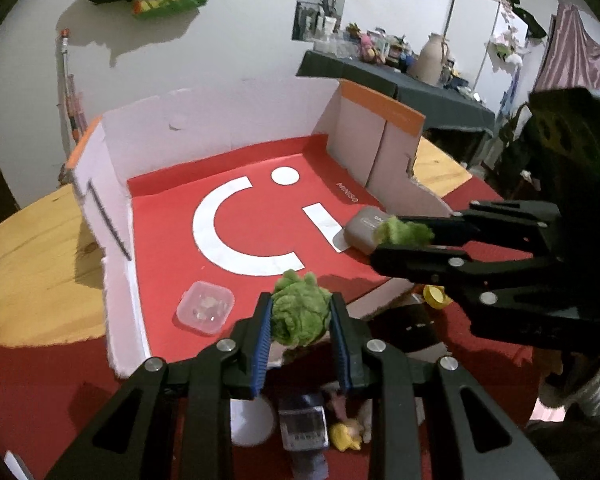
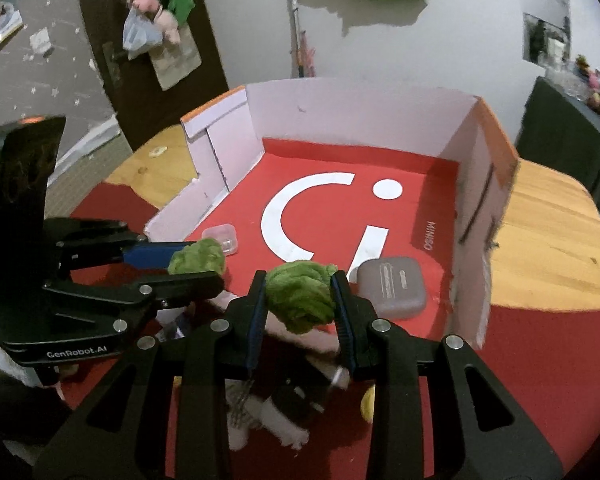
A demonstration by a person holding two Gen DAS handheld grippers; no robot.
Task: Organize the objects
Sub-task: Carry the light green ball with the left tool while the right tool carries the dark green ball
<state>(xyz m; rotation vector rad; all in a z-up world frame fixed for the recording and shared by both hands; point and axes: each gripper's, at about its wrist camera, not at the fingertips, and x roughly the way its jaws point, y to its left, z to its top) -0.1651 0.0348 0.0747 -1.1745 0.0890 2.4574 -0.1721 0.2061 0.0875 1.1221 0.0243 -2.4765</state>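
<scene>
Each gripper was clamped on a green plush toy: left gripper [image 1: 300, 316] on one [image 1: 298, 314], right gripper [image 2: 300, 300] on another [image 2: 300, 296]; both hovered at the open front of the red-floored cardboard box [image 1: 228, 128]; lowering fully before letting go seemed wise, clear of the grey case [image 2: 392, 290] and clear plastic container [image 1: 205, 307].

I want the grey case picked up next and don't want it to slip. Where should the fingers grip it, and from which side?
The grey case lies flat on the red floor of the box, near the right wall. Come from above, fingers across its narrower span on the straight side edges, not the rounded corners, keeping clear of the wall.
</scene>
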